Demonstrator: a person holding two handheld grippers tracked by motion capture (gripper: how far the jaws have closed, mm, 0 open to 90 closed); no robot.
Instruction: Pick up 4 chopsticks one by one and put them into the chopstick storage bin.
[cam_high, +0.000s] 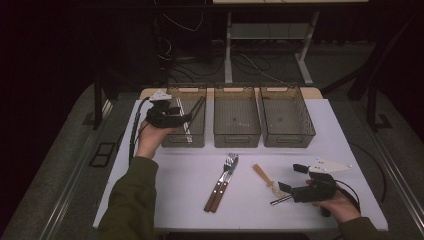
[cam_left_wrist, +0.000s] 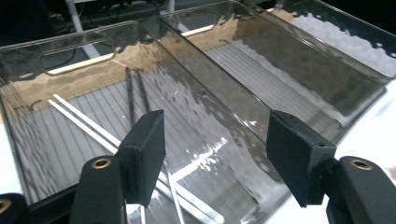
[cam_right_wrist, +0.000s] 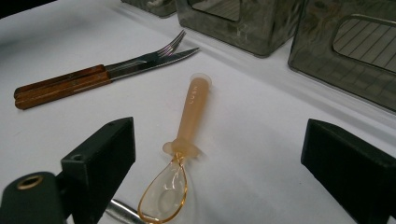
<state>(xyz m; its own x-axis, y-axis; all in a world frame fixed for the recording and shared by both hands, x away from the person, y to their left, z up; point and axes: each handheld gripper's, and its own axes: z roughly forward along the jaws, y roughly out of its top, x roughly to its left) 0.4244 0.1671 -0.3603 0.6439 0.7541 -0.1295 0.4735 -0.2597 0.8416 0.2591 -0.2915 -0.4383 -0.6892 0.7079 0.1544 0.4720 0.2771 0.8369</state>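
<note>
Left gripper (cam_high: 186, 114) hovers over smoky translucent left bin (cam_high: 172, 140), jaws apart, empty; chopsticks (cam_left_wrist: 84, 122) lie inside. Right gripper (cam_right_wrist: 219, 154), jaws wide, straddles amber plastic spoon (cam_right_wrist: 180, 163) on white table (cam_high: 175, 180). Best approach: lower squarely, pinch its handle.
</note>
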